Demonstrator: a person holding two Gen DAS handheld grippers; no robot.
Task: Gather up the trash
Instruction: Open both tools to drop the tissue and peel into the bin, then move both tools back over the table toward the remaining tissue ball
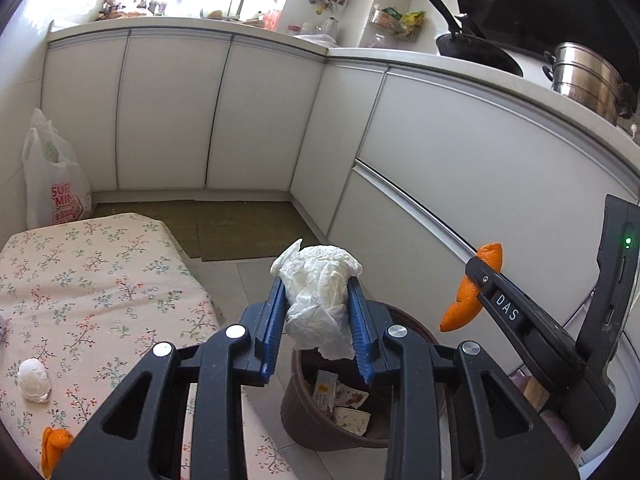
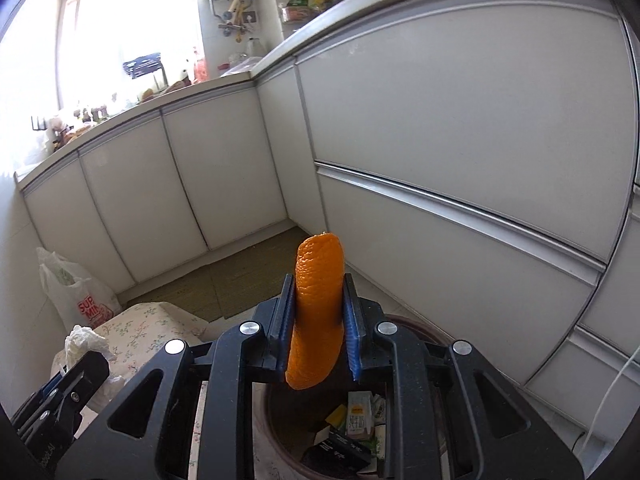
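Note:
My left gripper (image 1: 318, 296) is shut on a crumpled white tissue (image 1: 318, 280) and holds it above the brown trash bin (image 1: 304, 420), which has wrappers inside. My right gripper (image 2: 318, 300) is shut on an orange peel (image 2: 318, 304) above the same bin (image 2: 280, 412); the peel also shows in the left wrist view (image 1: 466, 300). A second tissue ball (image 1: 34, 380) and another orange peel (image 1: 54, 450) lie on the floral cushion (image 1: 100, 300) at the left.
White kitchen cabinets (image 1: 440, 152) run along the back and right. A white plastic bag (image 1: 52, 184) stands in the left corner. A green mat (image 1: 224, 228) lies on the floor. A steel pot (image 1: 588, 80) and a pan sit on the counter.

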